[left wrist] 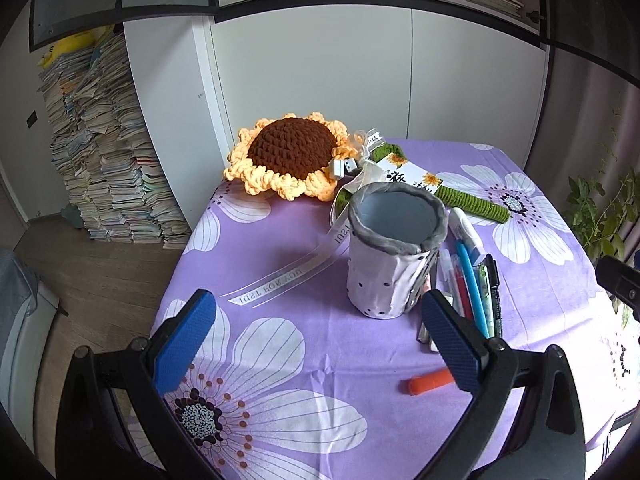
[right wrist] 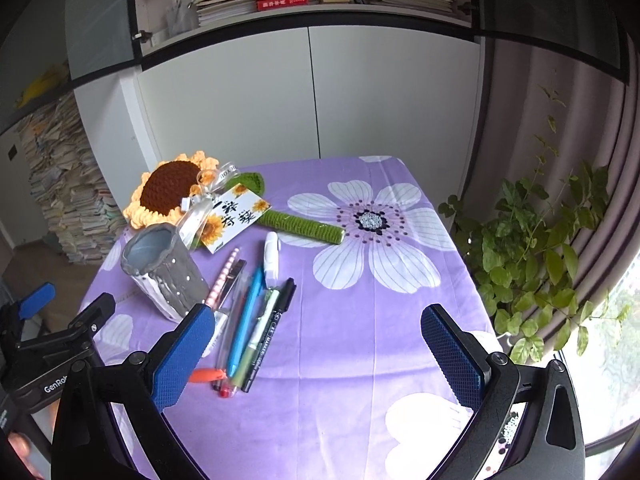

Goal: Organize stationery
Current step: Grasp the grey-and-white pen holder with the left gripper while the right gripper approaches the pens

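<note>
1. My table, draped in a purple cloth printed with large white flowers (right wrist: 360, 380), fills both views. Nothing on it looks sorted yet, so I judge the task barely begun.
2. A crocheted sunflower with a brown centre, yellow petals and a green knitted stem (left wrist: 290, 150) lies at the far left, a ribbon and a printed card tied to it. It is decoration, and I plan to leave it.
3. The grey-and-white fabric-covered pen cup with a grey rolled rim (left wrist: 394, 248) stands upright, left of the pens and near the middle of the cloth. As far as my left camera sees inside, it holds nothing.
4. My left gripper (left wrist: 320, 340) hangs near the cup with its blue pads spread wide, grasping nothing. My right gripper (right wrist: 316, 354) is equally wide and empty, above the near ends of the pens.
5. The loose stationery is just right of the cup: a blue pen (right wrist: 245, 320), a black marker (right wrist: 272, 328), a green-and-white pen (right wrist: 258, 336) and a pink striped pen (right wrist: 223, 276) lie side by side.
6. A white correction-tape dispenser (right wrist: 272, 258) sits just beyond them.
7. A short orange highlighter (left wrist: 430, 385) lies nearest me. All of these remain to be put in the cup.
</note>
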`<move>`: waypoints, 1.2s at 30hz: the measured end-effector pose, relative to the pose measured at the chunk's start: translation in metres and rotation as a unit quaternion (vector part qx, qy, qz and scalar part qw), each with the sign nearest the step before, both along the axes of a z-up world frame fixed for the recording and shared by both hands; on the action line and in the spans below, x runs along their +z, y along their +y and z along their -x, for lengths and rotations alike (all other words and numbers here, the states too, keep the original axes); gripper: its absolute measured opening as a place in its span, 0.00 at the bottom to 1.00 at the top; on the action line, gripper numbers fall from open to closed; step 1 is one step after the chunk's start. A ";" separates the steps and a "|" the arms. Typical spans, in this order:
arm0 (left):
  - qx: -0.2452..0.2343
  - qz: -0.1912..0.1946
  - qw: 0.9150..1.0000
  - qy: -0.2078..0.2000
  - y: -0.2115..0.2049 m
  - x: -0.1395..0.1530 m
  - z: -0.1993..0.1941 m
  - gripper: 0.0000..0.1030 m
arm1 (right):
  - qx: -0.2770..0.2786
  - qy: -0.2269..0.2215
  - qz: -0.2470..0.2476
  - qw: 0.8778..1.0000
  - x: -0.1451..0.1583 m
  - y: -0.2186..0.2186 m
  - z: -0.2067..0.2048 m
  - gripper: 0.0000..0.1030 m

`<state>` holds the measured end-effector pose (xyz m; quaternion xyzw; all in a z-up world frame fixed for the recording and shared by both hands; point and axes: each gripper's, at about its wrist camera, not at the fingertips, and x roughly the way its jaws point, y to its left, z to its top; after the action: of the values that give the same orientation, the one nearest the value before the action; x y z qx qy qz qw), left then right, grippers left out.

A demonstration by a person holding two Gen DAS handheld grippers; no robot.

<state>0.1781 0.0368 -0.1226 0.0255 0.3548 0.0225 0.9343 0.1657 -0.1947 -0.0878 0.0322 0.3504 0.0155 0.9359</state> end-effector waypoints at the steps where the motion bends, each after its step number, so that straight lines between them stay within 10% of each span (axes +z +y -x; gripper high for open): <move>1: -0.001 0.005 1.000 0.008 0.003 -0.005 -0.004 0.99 | 0.000 0.006 0.003 1.000 -0.002 0.000 -0.004 1.00; 16: -0.077 0.028 0.996 0.033 -0.027 -0.025 -0.055 0.99 | -0.023 0.061 0.002 0.998 -0.029 -0.009 -0.052 1.00; 21: -0.100 0.015 0.993 0.056 -0.037 -0.036 -0.070 0.66 | -0.022 0.086 -0.012 0.996 -0.037 -0.017 -0.067 1.00; 36: -0.083 0.001 0.996 0.027 0.018 -0.031 -0.041 0.66 | 0.022 0.162 -0.032 0.986 -0.057 -0.001 -0.084 0.45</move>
<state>0.2191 0.0551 -0.1536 0.0545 0.3766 -0.0557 0.9231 0.2496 -0.1954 -0.1448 0.0564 0.4976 0.0413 0.8646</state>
